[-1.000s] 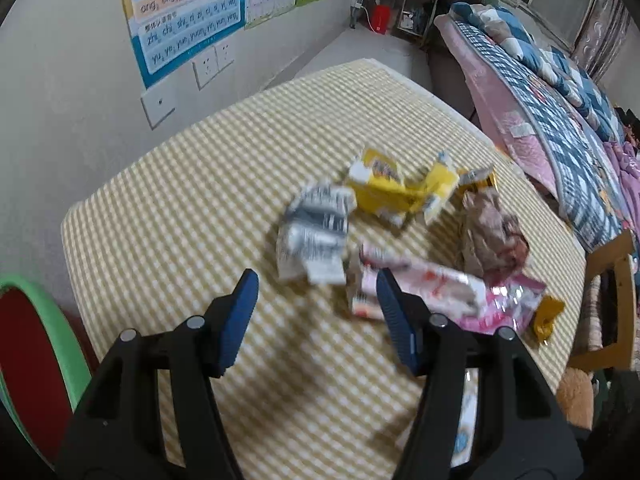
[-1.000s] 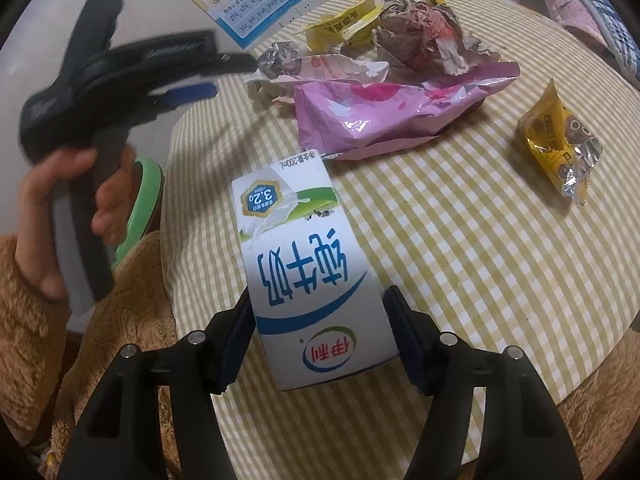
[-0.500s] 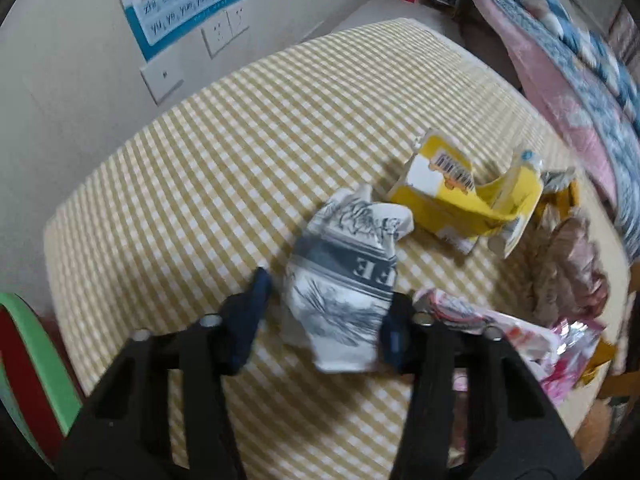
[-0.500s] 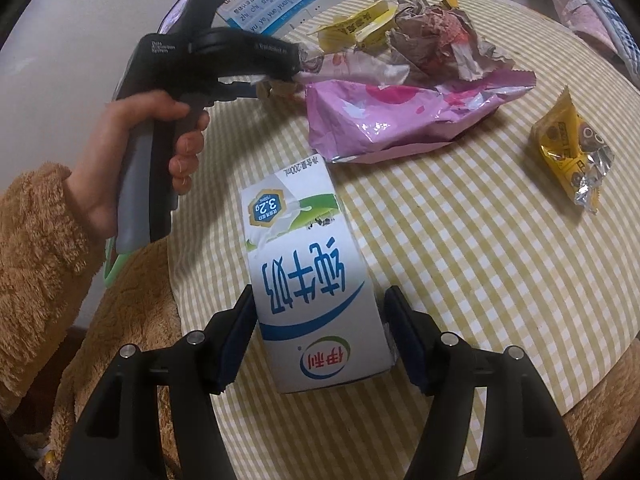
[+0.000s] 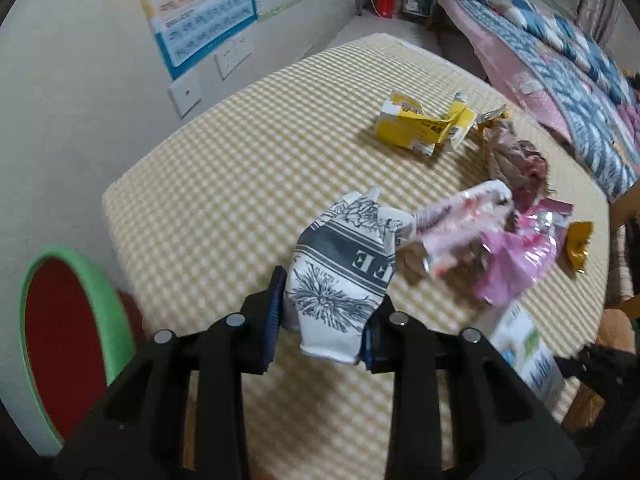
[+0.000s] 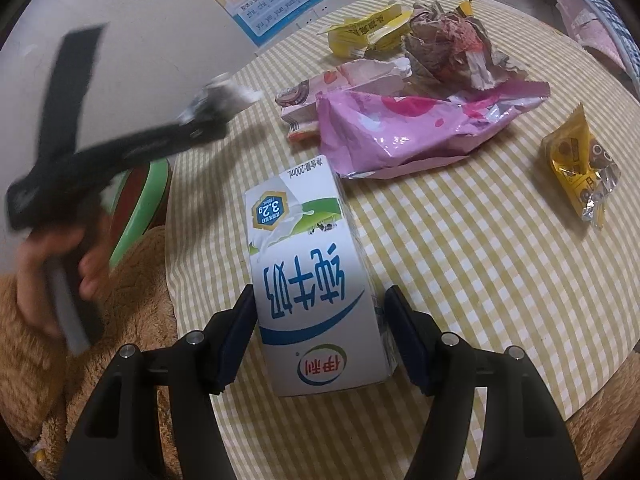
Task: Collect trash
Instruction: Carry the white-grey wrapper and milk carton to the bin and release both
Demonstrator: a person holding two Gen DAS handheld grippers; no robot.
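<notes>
My left gripper (image 5: 322, 326) is shut on a crumpled white paper cup with grey print (image 5: 342, 276) and holds it above the checked table (image 5: 240, 168); it shows blurred in the right wrist view (image 6: 218, 100). My right gripper (image 6: 320, 332) has its jaws around a white and blue milk carton (image 6: 312, 272) lying near the table's front edge; the left pad touches it, the right stands slightly off. Other trash on the table: a pink wrapper (image 6: 416, 128), a yellow carton (image 5: 424, 126), crumpled brown paper (image 6: 448, 48), a small yellow packet (image 6: 580, 164).
A green-rimmed red bin (image 5: 60, 344) stands left of the table, below its edge. The wall with a poster (image 5: 200, 12) is behind the table. A bed with a patterned quilt (image 5: 560, 48) lies to the right. A brown fleece sleeve (image 6: 80, 360) is at the lower left.
My left gripper closed on the paper cup and lifted it off the table, moving back and left toward the bin. The right gripper stayed around the milk carton.
</notes>
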